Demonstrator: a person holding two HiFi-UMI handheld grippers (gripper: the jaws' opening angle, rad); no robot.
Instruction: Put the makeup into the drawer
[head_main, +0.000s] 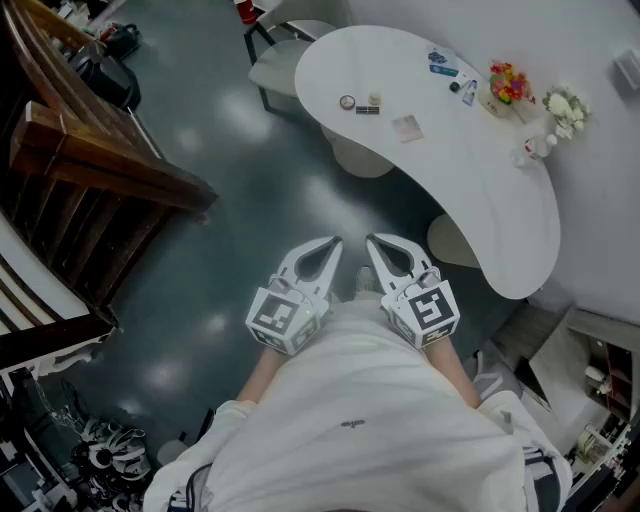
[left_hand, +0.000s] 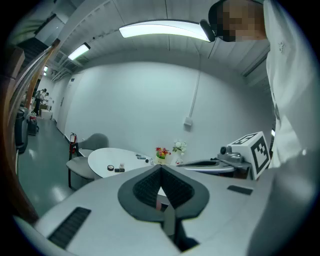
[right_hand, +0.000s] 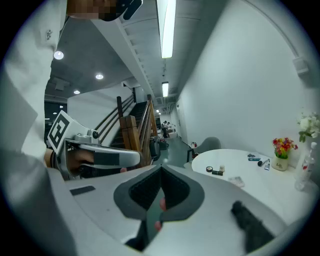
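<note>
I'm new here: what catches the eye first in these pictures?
Two white grippers, the left gripper and right gripper, are held side by side at the middle, fingers shut and empty. Beyond them stands a curved white table with colourful flowers and small makeup items on it; a wooden staircase rises at the left.

Curved white table on a dark glossy floor, one long edge against the pale wall. Near its far end, close together: a round compact, a small pale jar and a dark flat case, with a flat pale packet nearer the middle. Along the wall-side edge: blue tubes, a dark tube, a pot of colourful flowers, white flowers and a small clear bottle.
</note>
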